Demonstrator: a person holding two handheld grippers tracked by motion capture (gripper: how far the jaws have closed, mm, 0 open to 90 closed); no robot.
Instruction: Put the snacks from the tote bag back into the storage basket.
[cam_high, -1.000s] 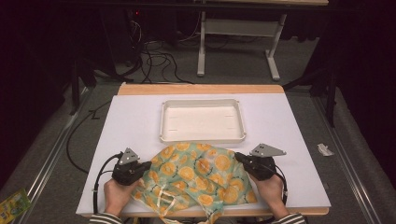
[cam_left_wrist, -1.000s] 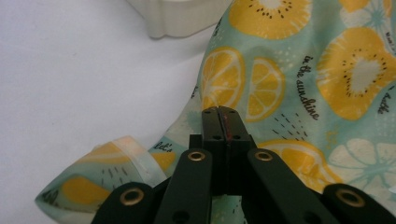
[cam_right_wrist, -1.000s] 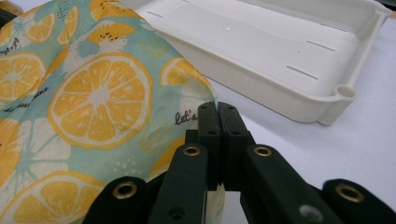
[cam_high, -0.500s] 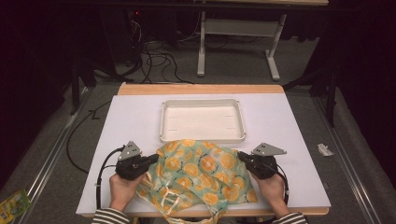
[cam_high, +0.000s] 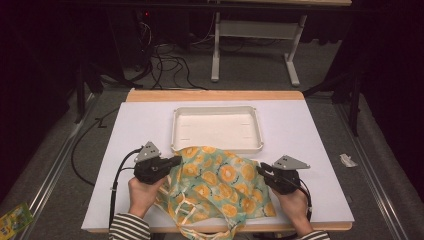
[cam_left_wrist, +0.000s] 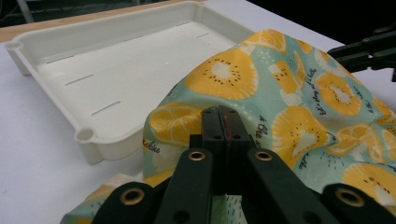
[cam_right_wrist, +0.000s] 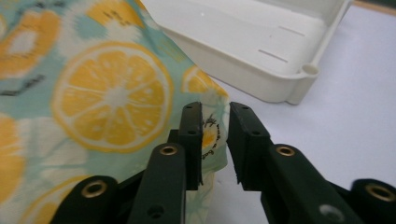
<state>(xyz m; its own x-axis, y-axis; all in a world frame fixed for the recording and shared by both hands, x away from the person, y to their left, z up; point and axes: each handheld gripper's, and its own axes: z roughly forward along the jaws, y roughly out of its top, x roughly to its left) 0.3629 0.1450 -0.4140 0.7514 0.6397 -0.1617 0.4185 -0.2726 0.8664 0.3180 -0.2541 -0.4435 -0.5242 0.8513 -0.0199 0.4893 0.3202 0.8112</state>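
Fabric is the matter in hand: a teal cloth printed with orange and yellow citrus slices (cam_high: 215, 187) lies bunched on the near part of the white surface (cam_high: 310, 130), its far edge touching the near rim of the shallow cream plastic tray (cam_high: 216, 127), with some of it hanging over the near edge of the surface. Compared with a second ago, the cloth's left side stands higher and closer to the tray, carried there by the left claw (cam_high: 176, 161), whose jaws are pressed together on a fold of the cloth, as the left gripper view (cam_left_wrist: 223, 122) shows plainly. The right claw (cam_high: 260, 170) has just been opening: in the right gripper view (cam_right_wrist: 215, 140) its jaws stand apart with the cloth's corner in the gap, lying against one jaw but no longer pinched. My reading is that the right side has been let go while the left keeps its hold, so the cloth is likely being regripped or drawn toward the tray, which is empty. Small dark cursive script runs across the print between the fruit slices, visible in both gripper views, but it is too small and tilted to read. No brand or label shows on the tray.
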